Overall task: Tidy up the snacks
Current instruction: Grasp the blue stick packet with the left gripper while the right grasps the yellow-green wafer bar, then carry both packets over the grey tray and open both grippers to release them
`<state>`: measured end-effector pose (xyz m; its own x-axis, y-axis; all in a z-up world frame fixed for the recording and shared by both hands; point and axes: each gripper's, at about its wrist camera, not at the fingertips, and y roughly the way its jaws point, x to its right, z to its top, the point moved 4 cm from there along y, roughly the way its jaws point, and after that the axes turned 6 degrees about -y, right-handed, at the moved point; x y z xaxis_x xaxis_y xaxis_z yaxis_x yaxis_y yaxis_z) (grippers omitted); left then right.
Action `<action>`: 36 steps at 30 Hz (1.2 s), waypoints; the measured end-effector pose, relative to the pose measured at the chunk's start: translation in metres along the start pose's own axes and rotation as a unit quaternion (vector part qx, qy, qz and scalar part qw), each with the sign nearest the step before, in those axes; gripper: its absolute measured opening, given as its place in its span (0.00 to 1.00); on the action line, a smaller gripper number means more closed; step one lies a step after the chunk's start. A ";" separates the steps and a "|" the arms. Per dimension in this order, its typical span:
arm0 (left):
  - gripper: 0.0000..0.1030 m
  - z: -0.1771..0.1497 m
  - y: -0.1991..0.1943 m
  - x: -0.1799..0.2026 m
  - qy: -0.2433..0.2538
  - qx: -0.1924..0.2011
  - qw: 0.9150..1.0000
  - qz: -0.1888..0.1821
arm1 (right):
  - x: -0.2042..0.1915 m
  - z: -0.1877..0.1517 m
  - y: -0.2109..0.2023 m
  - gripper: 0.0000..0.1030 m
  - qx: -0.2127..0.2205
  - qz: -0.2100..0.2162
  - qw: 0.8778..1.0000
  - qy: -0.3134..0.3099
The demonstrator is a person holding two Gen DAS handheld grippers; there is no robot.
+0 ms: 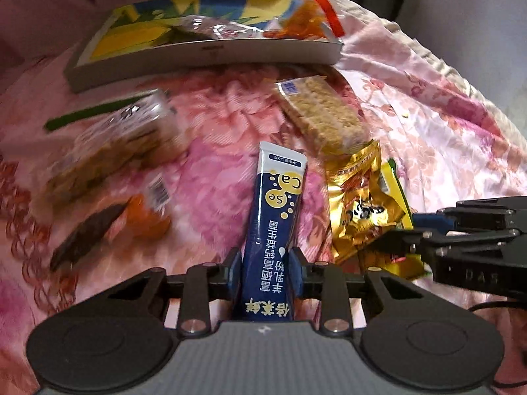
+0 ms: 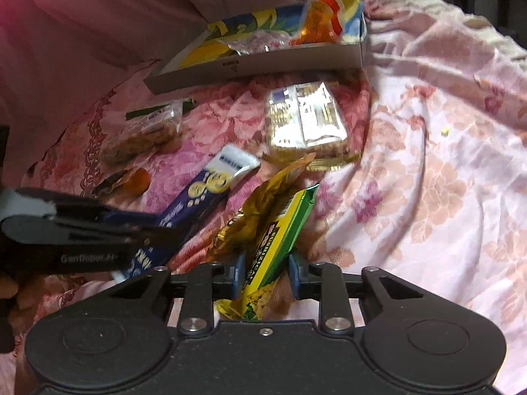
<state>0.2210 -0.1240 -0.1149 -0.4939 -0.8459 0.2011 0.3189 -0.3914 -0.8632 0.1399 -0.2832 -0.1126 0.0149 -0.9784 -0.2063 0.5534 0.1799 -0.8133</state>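
I am working the pick-up step with both tools. The left hand-held gripper (image 1: 265,263) is closing its blue pads on the navy sachet (image 1: 276,217), which is pointing toward 12 o'clock over the bedspread (image 1: 444,138). The right hand-held gripper (image 2: 266,271) is sitting around the green bar (image 2: 280,230); I cannot tell whether its pads are pressing it. A gold packet (image 2: 253,204) is touching that bar at 11 o'clock. The box (image 2: 257,62), already holding snacks, is lying at 12 o'clock in both views. Next, I judge, each item needs lifting clear and carrying to the box without dragging neighbours.
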 end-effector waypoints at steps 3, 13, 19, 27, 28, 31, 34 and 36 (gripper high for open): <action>0.40 -0.001 0.002 -0.003 -0.017 0.004 1.000 0.000 | -0.003 0.003 0.001 0.22 0.015 0.009 1.000 -0.007; 0.46 0.008 0.017 0.006 -0.013 0.002 1.000 0.016 | 0.002 0.005 0.021 0.20 -0.002 0.028 0.999 0.032; 0.35 0.002 0.011 0.015 0.020 0.009 0.998 0.052 | -0.001 0.005 0.016 0.17 0.012 0.020 1.000 0.021; 0.29 -0.001 -0.012 0.009 0.029 0.031 0.991 0.125 | -0.008 0.007 0.007 0.11 0.039 0.025 0.999 -0.003; 0.29 0.000 -0.016 0.008 0.026 0.036 0.990 0.131 | -0.010 0.008 0.005 0.11 0.044 0.022 0.999 -0.006; 0.28 0.003 -0.029 0.008 0.020 0.054 0.988 0.143 | -0.011 0.009 -0.002 0.11 0.065 0.017 0.998 -0.013; 0.28 0.007 -0.041 0.013 0.022 0.078 0.984 0.155 | -0.013 0.011 -0.011 0.11 0.088 0.014 0.996 -0.020; 0.28 0.012 -0.048 0.017 0.021 0.098 0.982 0.158 | -0.014 0.013 -0.017 0.11 0.106 0.008 0.994 -0.027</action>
<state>0.2071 -0.1239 -0.0642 -0.3766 -0.9224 -0.0860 0.6091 -0.1765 -0.7732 0.1409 -0.2738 -0.0887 0.0674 -0.9806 -0.1839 0.7163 0.1759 -0.6753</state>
